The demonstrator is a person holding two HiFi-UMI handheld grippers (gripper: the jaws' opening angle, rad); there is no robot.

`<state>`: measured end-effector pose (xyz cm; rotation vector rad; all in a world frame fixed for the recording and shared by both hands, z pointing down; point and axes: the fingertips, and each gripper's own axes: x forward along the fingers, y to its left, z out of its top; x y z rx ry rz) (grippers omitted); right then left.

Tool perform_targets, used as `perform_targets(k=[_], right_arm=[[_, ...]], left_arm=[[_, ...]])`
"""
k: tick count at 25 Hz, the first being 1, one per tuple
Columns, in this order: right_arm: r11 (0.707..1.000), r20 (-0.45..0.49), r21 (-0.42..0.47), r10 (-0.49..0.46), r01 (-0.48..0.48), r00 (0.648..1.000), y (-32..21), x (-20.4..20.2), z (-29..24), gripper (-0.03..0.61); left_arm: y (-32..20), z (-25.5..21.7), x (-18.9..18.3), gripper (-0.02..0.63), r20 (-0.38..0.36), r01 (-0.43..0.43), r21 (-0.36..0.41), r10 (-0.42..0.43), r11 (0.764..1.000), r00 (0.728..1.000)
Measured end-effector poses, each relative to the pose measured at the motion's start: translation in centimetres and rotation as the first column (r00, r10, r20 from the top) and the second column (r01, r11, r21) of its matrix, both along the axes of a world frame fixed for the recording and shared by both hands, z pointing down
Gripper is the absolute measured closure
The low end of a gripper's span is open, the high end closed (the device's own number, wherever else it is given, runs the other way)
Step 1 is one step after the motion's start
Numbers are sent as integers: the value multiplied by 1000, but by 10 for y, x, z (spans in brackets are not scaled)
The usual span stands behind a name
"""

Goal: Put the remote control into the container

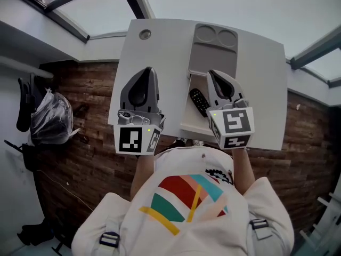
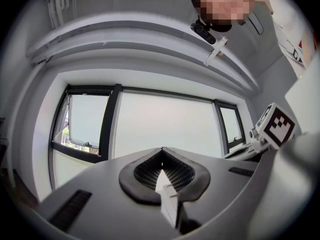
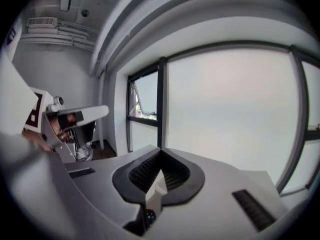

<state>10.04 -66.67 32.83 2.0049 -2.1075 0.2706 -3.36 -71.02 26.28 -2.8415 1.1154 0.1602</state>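
Reading both tongs as fully closed. The left gripper (image 1: 147, 71) has its ribbed pads (image 2: 150, 169) together at the tip with nothing between them. The right gripper (image 1: 211, 73) is the same: jaws meet, empty.

Both are held up over the white table (image 1: 160, 52), noses pointing at the far side and out toward the window (image 2: 165, 124). Left gripper sits over the table's left half, right gripper over the near part of the container (image 1: 213, 55). Each shows in the other's camera, off to the side and well apart; the right one's marker cube (image 2: 276, 126) is at the right edge of the left gripper view.

Remote control (image 1: 198, 101) is not gripped. It's black, lies flat and angled, in the pale near section just near of the grey container's divided end with the two round recesses, and just left of the right gripper, which hides its near end. Can't tell from this angle whether that pale section is part of the container or a separate tray.

Wood floor (image 1: 80, 159) round the table, dark bag (image 1: 50, 116) on the left.
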Motion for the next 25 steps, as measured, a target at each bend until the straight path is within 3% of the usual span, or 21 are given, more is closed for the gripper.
perform_targets(k=[2, 5, 7, 10, 15, 25], right_arm=[[993, 6, 114, 11, -12, 1000, 8, 1, -38, 578], [959, -25, 283, 25, -17, 999, 21, -1, -86, 578], [946, -86, 323, 37, -7, 996, 30, -4, -98, 578], [953, -147, 304, 43, 4, 988, 32, -4, -96, 578], [958, -47, 286, 27, -13, 999, 35, -2, -89, 578], [959, -33, 283, 26, -16, 999, 39, 4, -90, 578]], left_arm=[[3, -13, 0, 606, -4, 1, 35, -1, 999, 1000], [8, -31, 0, 606, -14, 2, 80, -1, 997, 1000], [12, -38, 1, 606, -20, -2, 95, 4, 995, 1000], [16, -47, 4, 606, -30, -7, 110, 10, 994, 999], [23, -51, 12, 606, -15, -23, 129, 25, 991, 1000], [24, -52, 11, 606, -17, -7, 112, 9, 994, 1000]])
